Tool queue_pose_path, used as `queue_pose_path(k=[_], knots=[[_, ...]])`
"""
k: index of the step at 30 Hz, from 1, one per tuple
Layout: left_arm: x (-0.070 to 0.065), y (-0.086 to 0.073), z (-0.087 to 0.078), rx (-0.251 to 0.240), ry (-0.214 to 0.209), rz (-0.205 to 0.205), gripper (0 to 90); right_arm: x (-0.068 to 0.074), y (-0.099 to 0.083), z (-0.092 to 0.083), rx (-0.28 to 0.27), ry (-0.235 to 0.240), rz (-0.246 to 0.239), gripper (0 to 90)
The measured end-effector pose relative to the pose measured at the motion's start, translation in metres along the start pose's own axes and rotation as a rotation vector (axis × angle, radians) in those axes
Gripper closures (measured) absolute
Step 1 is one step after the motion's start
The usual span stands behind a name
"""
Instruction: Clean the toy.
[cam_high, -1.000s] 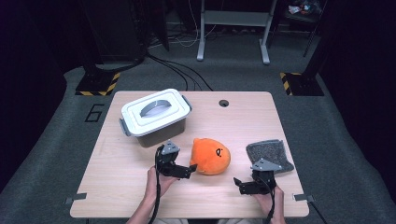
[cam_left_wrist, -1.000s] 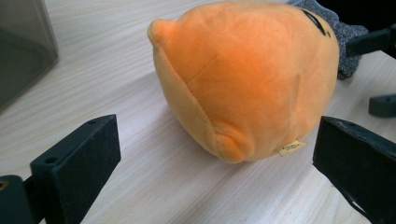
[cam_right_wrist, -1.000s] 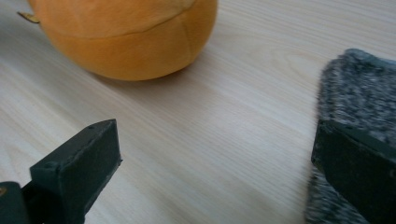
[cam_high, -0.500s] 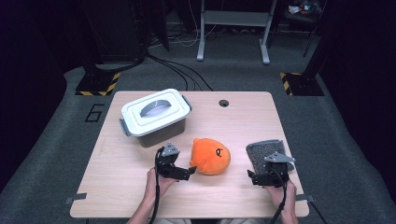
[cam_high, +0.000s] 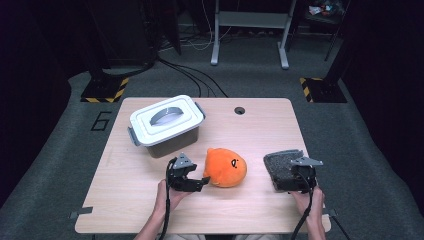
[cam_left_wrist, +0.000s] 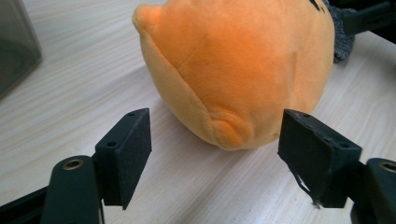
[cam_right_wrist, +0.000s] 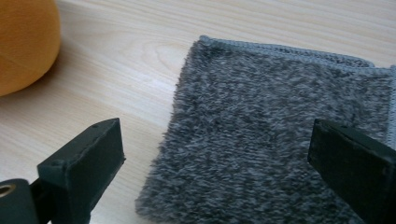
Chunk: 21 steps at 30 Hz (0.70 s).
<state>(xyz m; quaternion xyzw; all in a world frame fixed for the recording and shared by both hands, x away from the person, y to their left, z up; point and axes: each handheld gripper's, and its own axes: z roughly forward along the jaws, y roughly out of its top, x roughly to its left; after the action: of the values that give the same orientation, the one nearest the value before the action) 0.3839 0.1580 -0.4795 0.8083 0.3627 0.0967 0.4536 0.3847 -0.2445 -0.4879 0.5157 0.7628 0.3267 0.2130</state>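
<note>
1. Since a second ago our right gripper (cam_high: 292, 184) has shifted right onto the grey cloth's (cam_high: 281, 166) near edge; jaws wide, gripping nothing.
2. Our left gripper (cam_high: 200, 181): jaws have just been closing around the orange plush (cam_high: 226, 167), pads not touching yet.
3. Plush sits mid-worktop (cam_high: 125, 200).
4. Lidded box (cam_high: 167, 125) behind.

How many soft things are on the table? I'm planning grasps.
2: an orange plush toy at the middle front, and a grey cloth to its right.
</note>
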Motion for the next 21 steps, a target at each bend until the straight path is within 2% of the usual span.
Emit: queue_pose_path(k=[7,11,14,21], knots=[[-0.002,-0.001,0.004,0.016,-0.004,0.010,44.5,-0.005,0.002,0.005,0.028,-0.019,0.028,1.7],[-0.004,-0.002,0.006,0.027,-0.005,0.011,53.3,-0.006,0.003,0.008,0.034,-0.025,0.028,1.4],[-0.005,-0.002,0.008,0.032,0.008,0.031,59.9,-0.006,0.004,0.011,0.049,-0.031,0.038,1.5],[-0.006,-0.002,0.009,0.041,0.018,0.052,68.1,-0.012,0.006,0.020,0.079,-0.065,0.049,3.9]])
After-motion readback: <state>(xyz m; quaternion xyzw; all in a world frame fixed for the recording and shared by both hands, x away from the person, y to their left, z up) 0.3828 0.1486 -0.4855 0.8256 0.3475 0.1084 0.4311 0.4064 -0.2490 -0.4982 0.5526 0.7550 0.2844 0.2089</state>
